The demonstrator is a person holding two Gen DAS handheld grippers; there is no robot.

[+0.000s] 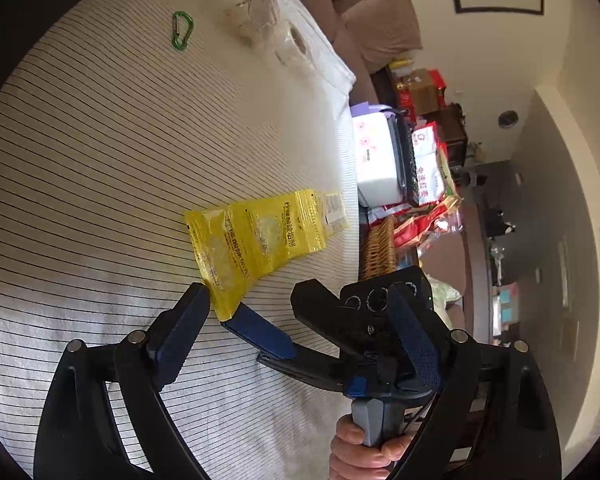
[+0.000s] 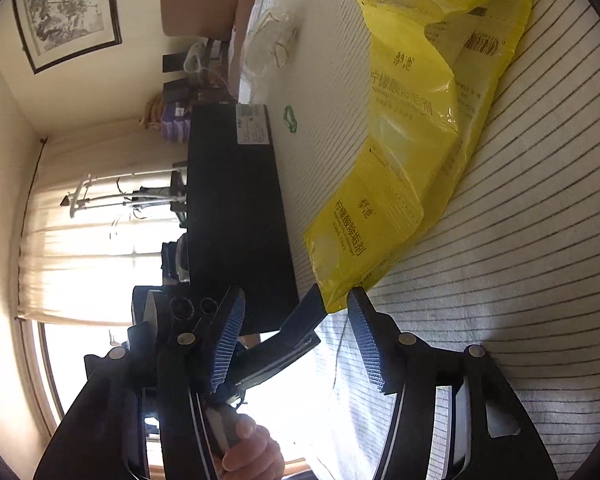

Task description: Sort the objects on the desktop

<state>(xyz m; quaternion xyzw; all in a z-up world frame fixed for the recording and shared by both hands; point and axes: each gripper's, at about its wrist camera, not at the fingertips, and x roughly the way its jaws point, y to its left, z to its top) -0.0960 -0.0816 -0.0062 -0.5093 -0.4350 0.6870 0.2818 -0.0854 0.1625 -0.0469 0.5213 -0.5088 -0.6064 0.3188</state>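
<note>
The yellow sachet pack [image 1: 260, 236] is lying flat on the striped cloth of the bench [image 1: 100, 140], near its edge. The left claw [image 1: 296, 296] is standing wide and released, its fingers straddling the pack's near corner. The right claw [image 2: 296, 294] is also gaping, pads pressing on nothing, with that same corner poking in at its fingertips. A green carabiner [image 1: 182, 30] is resting well apart.

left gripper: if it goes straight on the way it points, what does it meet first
Probably the yellow packet: its near corner lies just ahead, between the open left gripper's fingers, on the striped cloth. Depth is unclear.
</note>
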